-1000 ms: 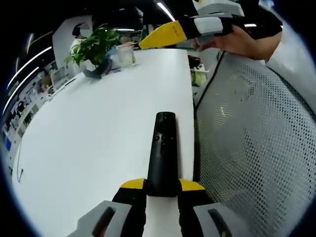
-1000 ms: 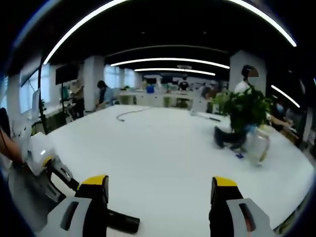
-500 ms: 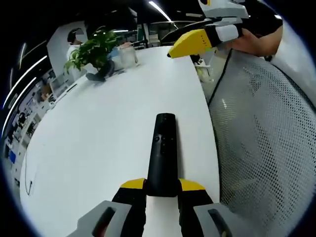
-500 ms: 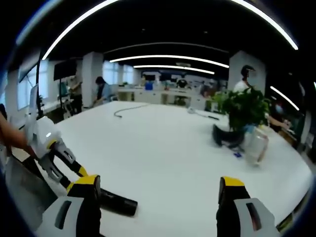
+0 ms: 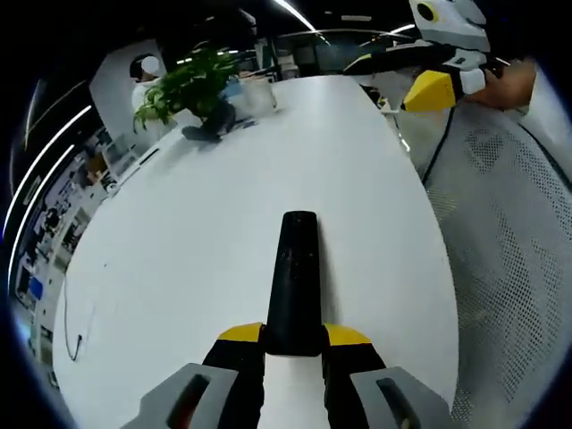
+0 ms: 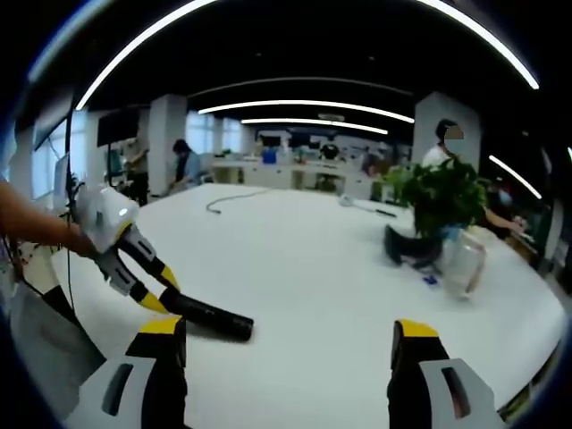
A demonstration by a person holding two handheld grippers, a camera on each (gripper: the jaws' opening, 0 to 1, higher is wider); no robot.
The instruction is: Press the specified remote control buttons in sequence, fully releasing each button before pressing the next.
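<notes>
A long black remote control [image 5: 293, 281] sticks forward out of my left gripper [image 5: 293, 338], whose yellow-tipped jaws are shut on its near end, over the white table [image 5: 197, 223]. In the right gripper view the same remote [image 6: 207, 316] juts out from the left gripper [image 6: 147, 281], held by a hand at the left. My right gripper [image 6: 286, 344] is open, its two yellow-tipped fingers far apart with nothing between them. It hangs above the table, to the right of the remote. The right gripper [image 5: 438, 85] also appears at the upper right of the left gripper view.
A potted green plant [image 6: 442, 210] and a clear jar [image 6: 465, 259] stand on the far side of the table. A black cable [image 6: 228, 204] lies near the far edge. A grey mesh chair back [image 5: 509, 259] stands beside the table. People sit at desks in the background.
The left gripper has swung with the remote, so the table and chair shifted in its view. The right gripper has drawn away to the right in that view; the remote now shows more fully before it.
</notes>
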